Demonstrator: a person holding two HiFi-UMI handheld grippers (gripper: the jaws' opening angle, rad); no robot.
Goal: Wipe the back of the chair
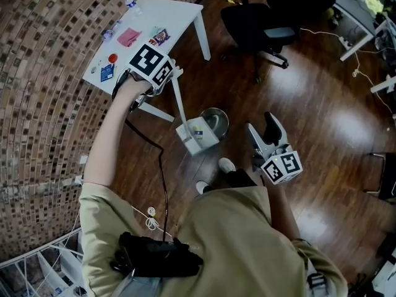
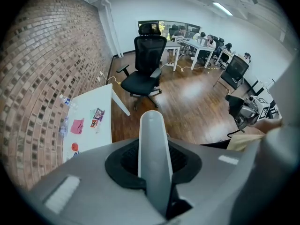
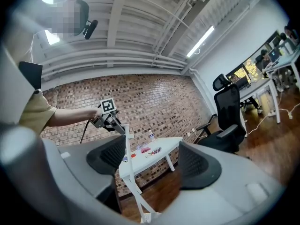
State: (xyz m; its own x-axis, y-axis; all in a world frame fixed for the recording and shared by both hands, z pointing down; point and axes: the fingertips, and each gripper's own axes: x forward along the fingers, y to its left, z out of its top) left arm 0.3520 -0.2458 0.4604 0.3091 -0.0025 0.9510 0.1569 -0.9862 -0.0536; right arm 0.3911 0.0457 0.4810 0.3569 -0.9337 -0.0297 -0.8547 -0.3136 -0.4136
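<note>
Nearby stand one black office chair (image 1: 257, 20), one white worktop (image 1: 179, 14) and one metal bowl (image 1: 216, 119) on the wooden floor. The chair has a tall back, a headrest, two armrests and a wheeled base; it sits beyond the worktop, well apart from both tongs. The left tongs (image 2: 153, 158) are clamped on a white pole (image 1: 179, 107); the right tongs (image 3: 152, 161) gape apart, empty.

Ceiling strip lights (image 3: 202, 40) are glaring white in the right gripper view, and their pale reflections are spreading over the dark glossy floor (image 1: 346, 125) at the right. The head view is looking dim, with the black chair (image 1: 260, 20) losing detail. Both gripper views are bending and darkening at their edges, their near foreground blurring.
</note>
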